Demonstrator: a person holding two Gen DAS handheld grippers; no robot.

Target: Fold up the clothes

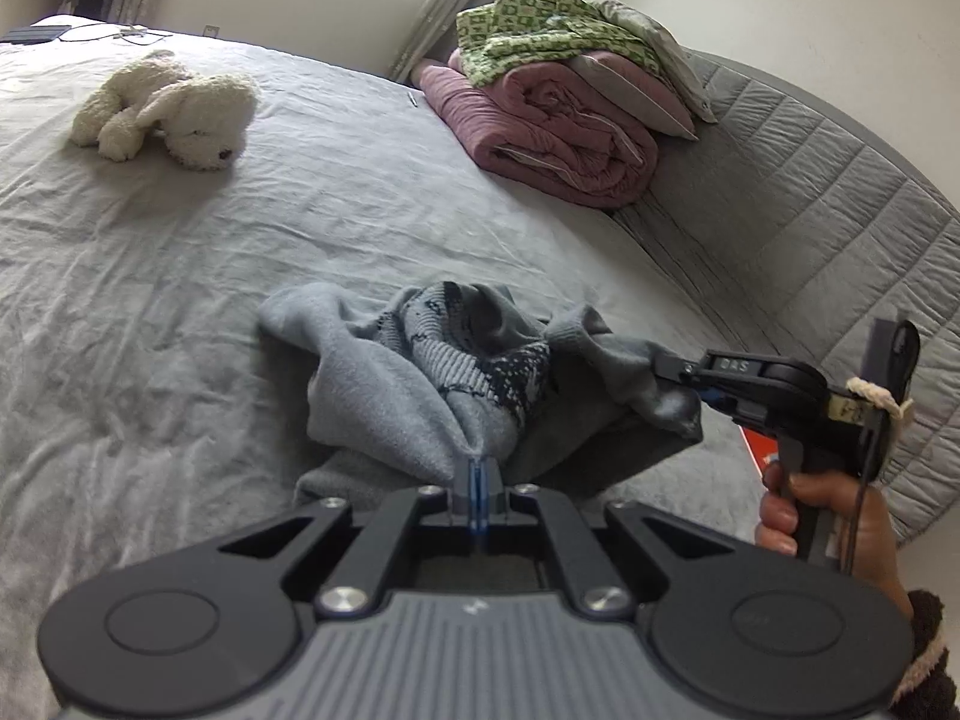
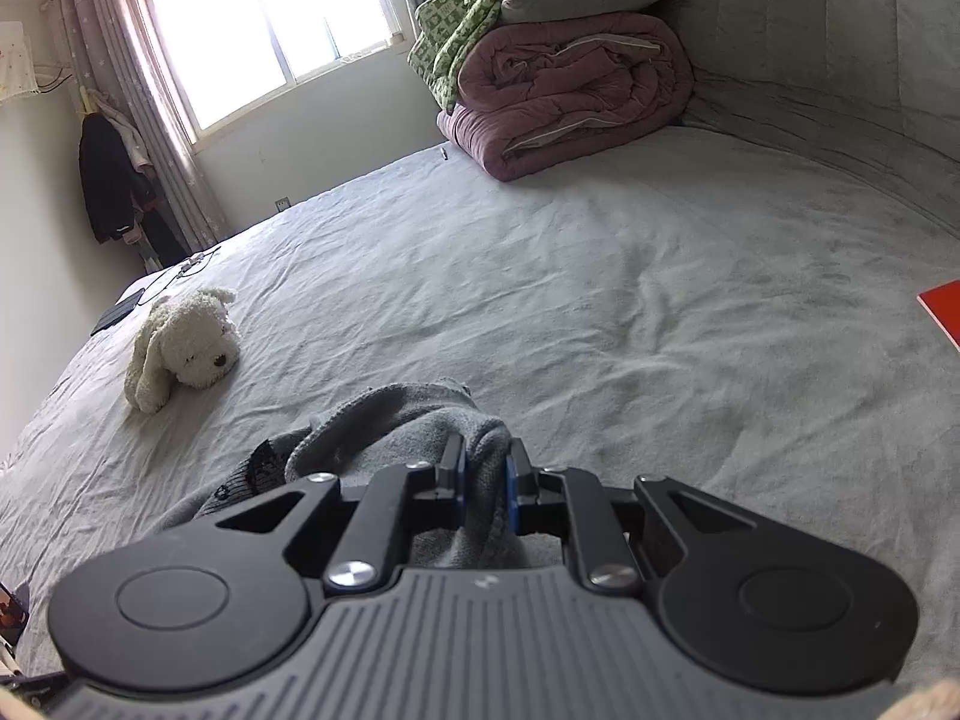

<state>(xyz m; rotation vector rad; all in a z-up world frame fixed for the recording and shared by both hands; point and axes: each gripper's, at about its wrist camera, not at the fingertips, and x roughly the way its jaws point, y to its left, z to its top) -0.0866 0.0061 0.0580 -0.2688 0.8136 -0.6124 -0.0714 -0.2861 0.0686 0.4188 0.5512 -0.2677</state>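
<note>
Where the grey bed sheet [image 1: 180, 276] dips toward the near edge, a grey sweater [image 1: 384, 384] with a dark knitted pattern sits bunched, lifted off the bed at two points. Left gripper [image 1: 477, 471]: blue pads pressed together on a pinch of the cloth, no gap visible between them. Right gripper [image 2: 485, 480]: jaws set a little apart with a thick wad of the sweater [image 2: 414, 426] packed between them, gripping it; in the left wrist view it [image 1: 684, 373] comes in from the right, its tips buried in the fabric. The person's hand [image 1: 834, 522] wraps its handle, a fuzzy dark cuff cut off at the frame corner.

How the garment lies is hard to read: sleeves and hem cannot be told apart in the heap, and the near part is hidden behind both gripper bodies.

Far side: a white plush dog [image 1: 174, 111] on its side, well apart from the sweater. A rolled pink quilt [image 1: 540, 132] with a green patterned blanket [image 1: 540, 36] and a pillow stacked on top, against the grey quilted headboard [image 1: 810, 192]. A red flat object [image 2: 942, 312] is cut off at the edge; identity unclear. Window [image 2: 264, 24] blown out white.
</note>
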